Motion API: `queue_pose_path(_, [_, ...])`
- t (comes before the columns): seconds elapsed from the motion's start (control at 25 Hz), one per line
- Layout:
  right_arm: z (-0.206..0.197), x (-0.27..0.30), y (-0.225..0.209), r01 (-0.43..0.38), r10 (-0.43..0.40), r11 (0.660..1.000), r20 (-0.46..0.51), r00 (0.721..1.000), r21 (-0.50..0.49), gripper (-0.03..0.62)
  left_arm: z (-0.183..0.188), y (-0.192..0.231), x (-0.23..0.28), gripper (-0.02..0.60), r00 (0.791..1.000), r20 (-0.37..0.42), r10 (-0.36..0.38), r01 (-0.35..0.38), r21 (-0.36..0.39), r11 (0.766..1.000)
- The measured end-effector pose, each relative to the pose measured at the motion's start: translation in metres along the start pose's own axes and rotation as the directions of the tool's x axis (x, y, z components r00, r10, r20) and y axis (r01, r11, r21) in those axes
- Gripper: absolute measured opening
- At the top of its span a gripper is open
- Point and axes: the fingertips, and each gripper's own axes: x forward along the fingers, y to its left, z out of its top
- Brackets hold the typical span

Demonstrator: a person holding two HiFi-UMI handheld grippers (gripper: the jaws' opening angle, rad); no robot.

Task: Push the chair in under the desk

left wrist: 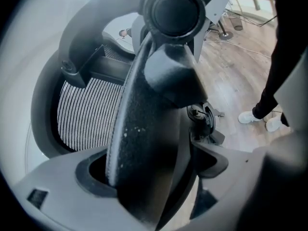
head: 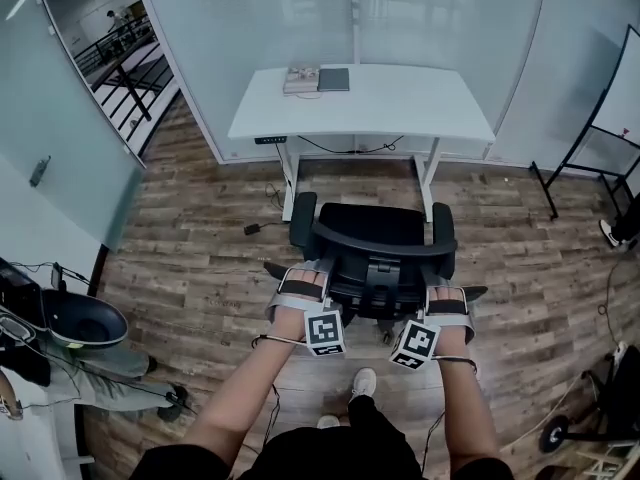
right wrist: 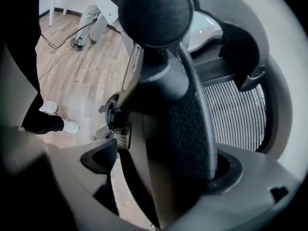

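A black office chair (head: 372, 230) stands on the wood floor just in front of the white desk (head: 400, 103), its seat facing the desk and only partly under it. My left gripper (head: 300, 286) grips the left edge of the chair's back. My right gripper (head: 448, 298) grips the right edge. In the left gripper view the dark back frame (left wrist: 144, 143) fills the space between the jaws of the left gripper (left wrist: 149, 177), with grey mesh (left wrist: 84, 114) beside it. The right gripper view mirrors this: the frame (right wrist: 183, 129) sits between the jaws of the right gripper (right wrist: 159, 172).
Books (head: 302, 78) and a dark notebook (head: 334, 78) lie at the desk's back edge, against a glass wall. A cable and plug (head: 255, 228) trail on the floor left of the chair. A whiteboard stand (head: 590, 158) is at right, a seated person (head: 100, 383) at left.
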Motion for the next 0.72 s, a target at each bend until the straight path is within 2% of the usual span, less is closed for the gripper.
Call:
queue_pose_path(0.12, [-0.001, 0.01, 0.002, 0.005, -0.005, 1.0, 0.002, 1.0, -0.01, 0.526, -0.002, -0.003, 0.008, 0.483, 1.0, -0.005, 0.014, -0.014, -0.002, 1.0])
queue_pose_path(0.36, [0.001, 0.044, -0.037, -0.014, 0.014, 1.0, 0.006, 1.0, -0.017, 0.526, -0.009, 0.033, 0.043, 0.483, 1.0, -0.019, -0.008, 0.007, -0.011, 1.0])
queue_pose_path(0.72, [0.0, 0.082, -0.065, -0.023, 0.024, 0.999, 0.029, 0.999, -0.036, 0.526, -0.014, 0.056, 0.077, 0.482, 0.999, -0.047, -0.003, 0.002, -0.03, 1.0])
